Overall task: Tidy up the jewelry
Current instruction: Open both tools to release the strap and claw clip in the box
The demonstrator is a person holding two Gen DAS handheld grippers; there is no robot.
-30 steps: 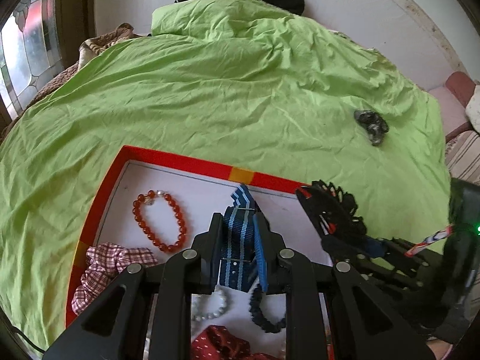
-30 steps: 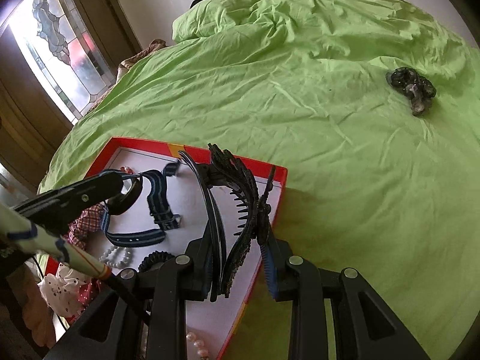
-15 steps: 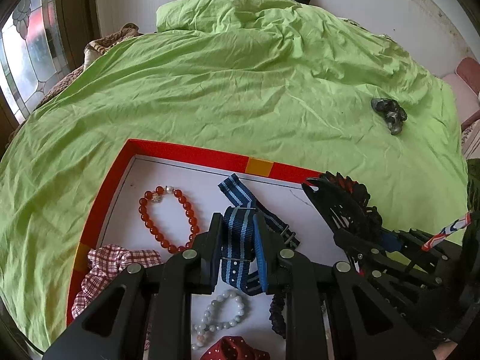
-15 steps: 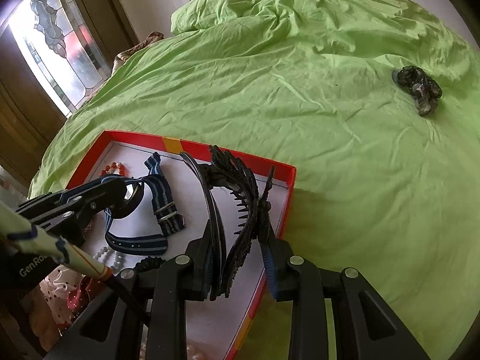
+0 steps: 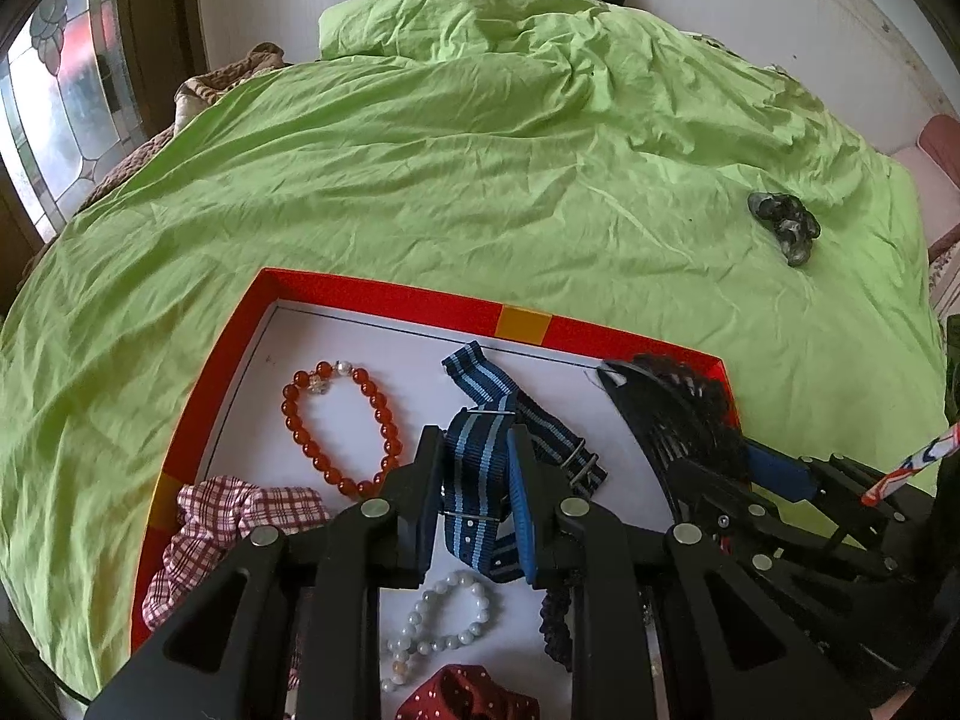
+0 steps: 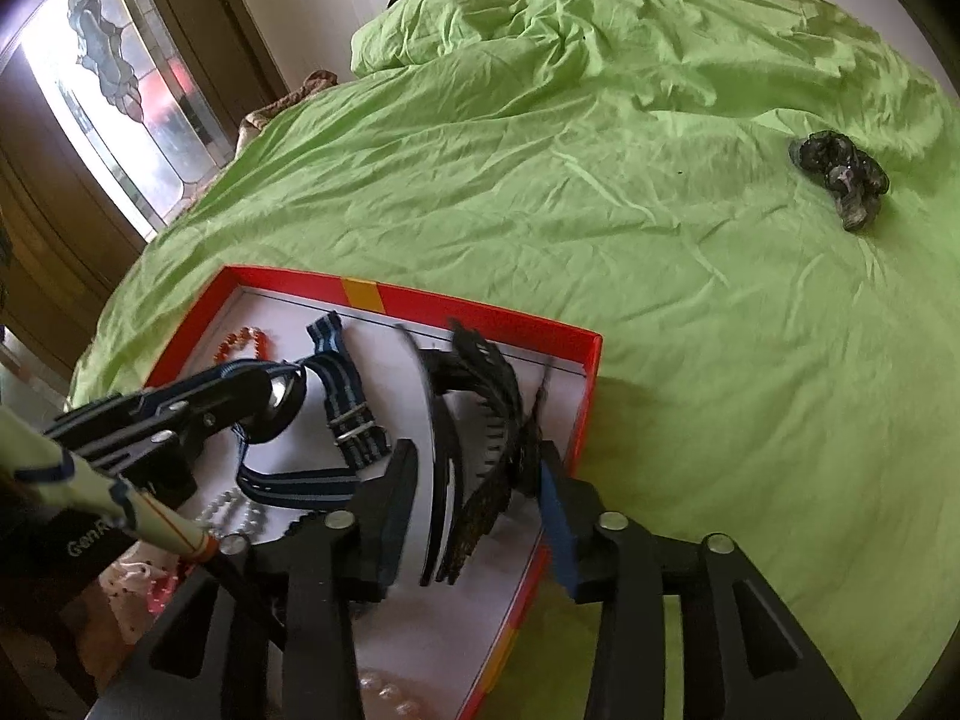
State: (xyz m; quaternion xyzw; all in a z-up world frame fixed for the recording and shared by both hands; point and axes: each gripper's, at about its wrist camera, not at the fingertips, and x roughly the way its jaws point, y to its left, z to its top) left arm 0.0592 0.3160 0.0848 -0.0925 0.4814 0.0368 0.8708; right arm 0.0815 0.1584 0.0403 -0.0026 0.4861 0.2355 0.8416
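Both grippers hang over the red-rimmed tray (image 5: 384, 295) on the green bed, evidently to drop pieces in with the bracelets. The left gripper (image 5: 477, 483) jaws clamp the blue striped watch strap (image 5: 474, 468). The right gripper (image 6: 474, 516) jaws are opening, with the black hair clip (image 6: 480, 420) loose between them, over the tray's right edge.

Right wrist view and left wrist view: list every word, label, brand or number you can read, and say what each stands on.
"GenR": pale letters on the dark body of the left claw, at the left edge of the right wrist view; the rest of the word is cut off by a striped cord.
No other text can be read: the red-rimmed tray, the striped watch strap and the black hair clip carry none.
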